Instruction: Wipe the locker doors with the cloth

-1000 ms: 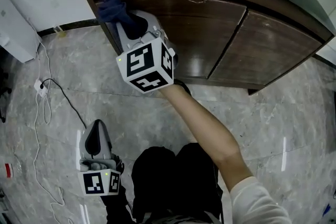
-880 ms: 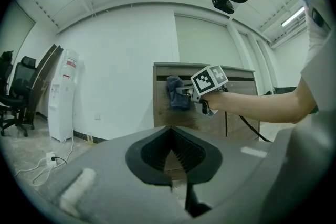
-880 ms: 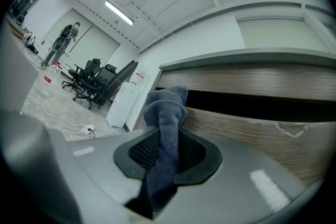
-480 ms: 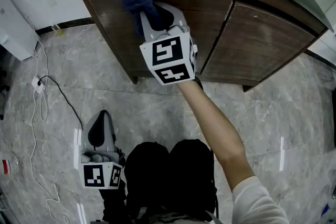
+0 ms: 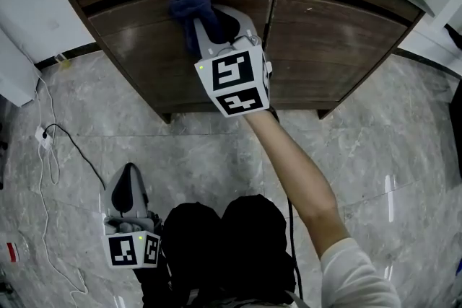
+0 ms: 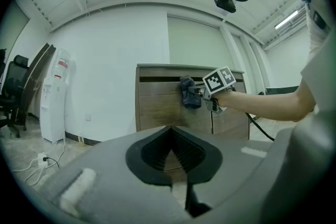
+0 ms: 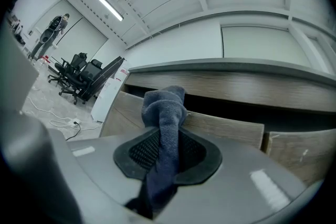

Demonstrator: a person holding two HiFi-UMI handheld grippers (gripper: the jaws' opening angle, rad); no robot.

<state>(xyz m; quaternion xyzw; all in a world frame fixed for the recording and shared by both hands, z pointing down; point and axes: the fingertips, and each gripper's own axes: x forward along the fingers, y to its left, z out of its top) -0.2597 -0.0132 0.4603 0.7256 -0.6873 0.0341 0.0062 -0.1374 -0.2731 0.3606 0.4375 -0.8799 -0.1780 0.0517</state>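
Right gripper [image 5: 211, 24] is clamping the dark blue cloth [image 5: 189, 2], pressing it against the left locker door [image 5: 144, 58], far right corner. Left gripper [image 5: 130, 175] is hanging near, jaws together, empty.

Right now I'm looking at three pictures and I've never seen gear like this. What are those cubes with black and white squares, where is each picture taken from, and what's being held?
There is no robot here. A person holds a two-jaw gripper in each hand, and the patterned cubes are part of those grippers. One picture looks down from a camera on the person's head. The other two come from a camera riding on each gripper. The right gripper is clamped on a dark blue cloth, held at the top of the left locker door. The left gripper is shut and empty, beside the person's legs.
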